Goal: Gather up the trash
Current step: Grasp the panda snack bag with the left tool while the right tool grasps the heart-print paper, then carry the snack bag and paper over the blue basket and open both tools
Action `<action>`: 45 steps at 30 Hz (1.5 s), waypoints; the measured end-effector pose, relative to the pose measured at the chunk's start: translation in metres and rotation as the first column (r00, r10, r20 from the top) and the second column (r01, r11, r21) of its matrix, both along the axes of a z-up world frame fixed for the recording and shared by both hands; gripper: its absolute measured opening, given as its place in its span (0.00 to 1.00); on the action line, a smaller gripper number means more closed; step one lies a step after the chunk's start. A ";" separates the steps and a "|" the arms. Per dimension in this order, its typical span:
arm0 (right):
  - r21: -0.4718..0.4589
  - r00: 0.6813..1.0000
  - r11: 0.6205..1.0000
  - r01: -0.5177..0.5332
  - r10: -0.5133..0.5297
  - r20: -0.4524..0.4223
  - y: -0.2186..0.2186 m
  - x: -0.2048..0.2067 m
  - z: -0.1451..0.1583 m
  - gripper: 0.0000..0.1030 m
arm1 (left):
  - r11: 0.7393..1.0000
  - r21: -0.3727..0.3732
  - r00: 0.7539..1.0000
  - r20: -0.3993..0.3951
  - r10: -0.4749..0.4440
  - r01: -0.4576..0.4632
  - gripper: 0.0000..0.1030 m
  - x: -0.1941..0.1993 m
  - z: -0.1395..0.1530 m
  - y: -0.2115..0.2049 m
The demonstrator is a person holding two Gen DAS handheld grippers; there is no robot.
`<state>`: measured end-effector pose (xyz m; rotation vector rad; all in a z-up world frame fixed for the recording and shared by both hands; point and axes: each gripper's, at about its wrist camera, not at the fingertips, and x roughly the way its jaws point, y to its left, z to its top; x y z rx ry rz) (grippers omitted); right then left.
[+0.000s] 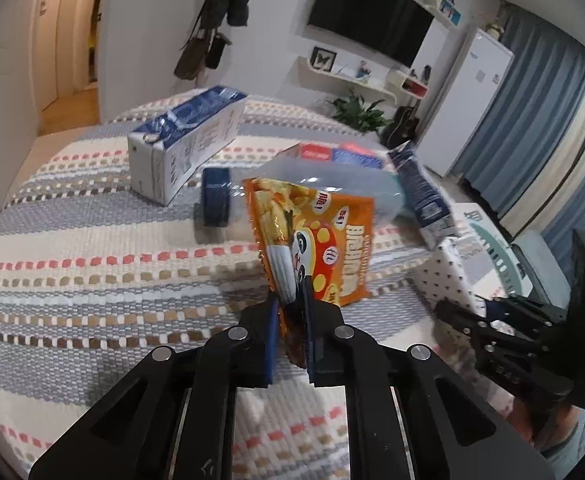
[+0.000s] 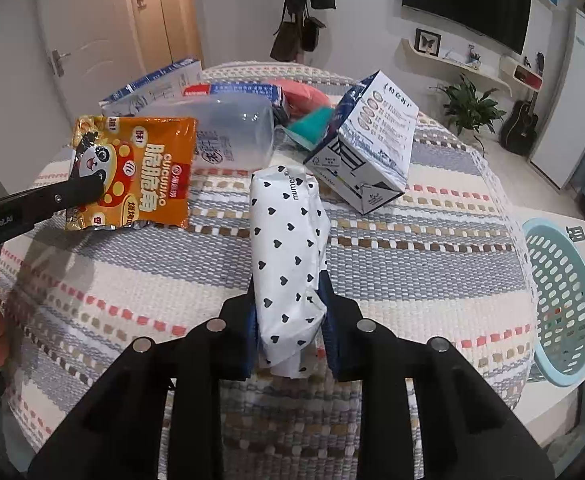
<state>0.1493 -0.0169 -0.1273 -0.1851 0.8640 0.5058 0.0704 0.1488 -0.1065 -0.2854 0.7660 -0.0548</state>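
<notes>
My left gripper [image 1: 290, 308] is shut on an orange snack bag [image 1: 324, 236] with a panda print, held above the striped table cover; the bag also shows in the right wrist view [image 2: 140, 172]. My right gripper [image 2: 290, 300] is shut on a white tissue pack [image 2: 288, 248] with black hearts, which also shows in the left wrist view [image 1: 448, 272]. A light blue trash basket [image 2: 560, 304] stands to the right, beside the table.
On the table lie a blue and white carton [image 1: 184, 140], a clear plastic bottle [image 2: 228, 136] with a blue cap [image 1: 215, 202], another carton [image 2: 368, 148], a teal item [image 2: 312, 124] and a red item [image 2: 304, 94]. A fridge [image 1: 468, 100] and curtains stand far right.
</notes>
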 end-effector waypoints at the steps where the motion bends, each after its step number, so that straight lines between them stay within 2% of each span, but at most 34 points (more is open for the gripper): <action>1: 0.008 1.000 1.000 0.001 -0.001 0.001 -0.002 0.000 0.002 0.22 | 1.000 -0.002 1.000 0.014 -0.010 0.010 0.07 -0.003 0.004 -0.003; 11: 0.081 0.995 0.996 0.036 -0.043 0.093 -0.027 -0.018 0.046 0.21 | 0.997 0.014 0.986 0.149 -0.077 0.075 0.06 -0.024 0.053 -0.034; 24: 0.161 0.966 0.977 0.136 -0.167 0.196 -0.095 -0.017 0.102 0.21 | 0.976 0.101 0.947 0.242 -0.211 0.191 0.06 -0.010 0.100 -0.108; 34: 0.210 0.927 0.936 0.281 -0.321 0.191 -0.174 0.007 0.109 0.21 | 0.939 0.165 0.911 0.241 -0.334 0.301 0.06 0.025 0.120 -0.184; 45: 0.239 0.869 0.866 0.440 -0.478 0.132 -0.272 0.035 0.086 0.21 | 0.895 0.149 0.872 0.204 -0.444 0.421 0.06 0.074 0.113 -0.274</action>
